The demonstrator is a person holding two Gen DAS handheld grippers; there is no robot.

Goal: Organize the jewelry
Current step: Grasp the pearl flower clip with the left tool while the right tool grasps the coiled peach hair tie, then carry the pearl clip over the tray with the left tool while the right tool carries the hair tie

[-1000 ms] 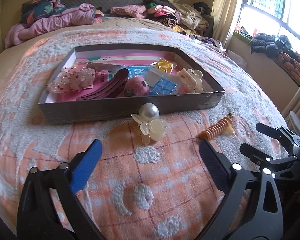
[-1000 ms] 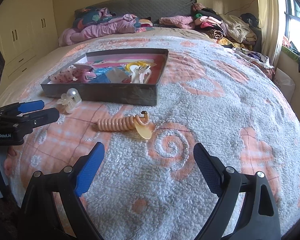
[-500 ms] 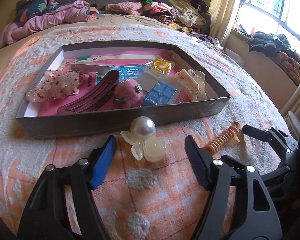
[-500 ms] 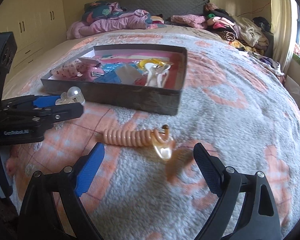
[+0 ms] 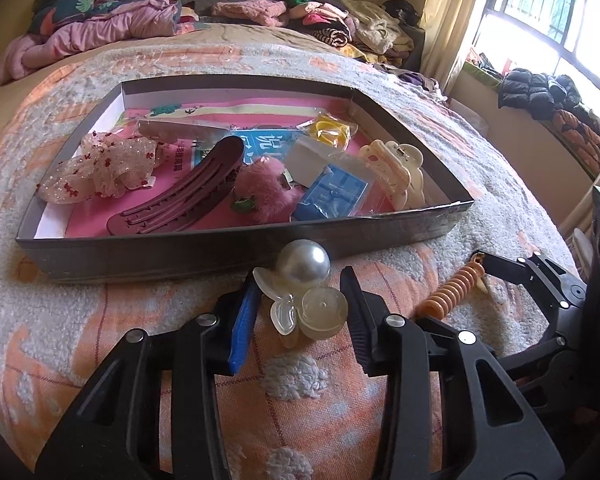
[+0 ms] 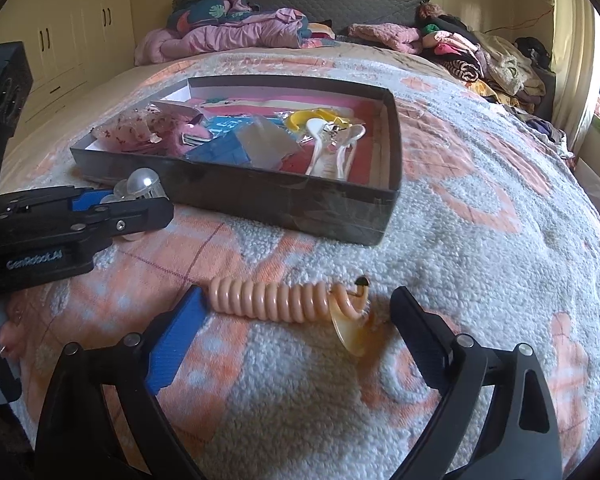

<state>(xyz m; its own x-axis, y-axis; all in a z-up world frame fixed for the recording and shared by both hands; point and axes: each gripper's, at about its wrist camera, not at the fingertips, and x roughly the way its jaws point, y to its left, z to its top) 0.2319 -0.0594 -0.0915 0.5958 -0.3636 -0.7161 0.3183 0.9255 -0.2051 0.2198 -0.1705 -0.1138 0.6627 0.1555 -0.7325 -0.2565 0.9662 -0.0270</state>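
Left gripper (image 5: pixel 300 292) is closing around the pearl hair clip (image 5: pixel 304 292), glossy round bead on translucent petals, sitting on the fuzzy bedspread (image 6: pixel 480 240) just near the grey cardboard tray (image 5: pixel 236 250); pads not quite pressing. Right gripper (image 6: pixel 296 316), spread wide, straddles the ribbed peach spiral hair tie (image 6: pixel 276 300).

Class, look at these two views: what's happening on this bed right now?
A person holding two grippers is tidying hair accessories into a shallow box on the bedspread. The left gripper is closing around a pearl hair clip lying just outside the box; its pads look not quite pressed on. The right gripper is open, straddling an orange spiral hair tie nearby.
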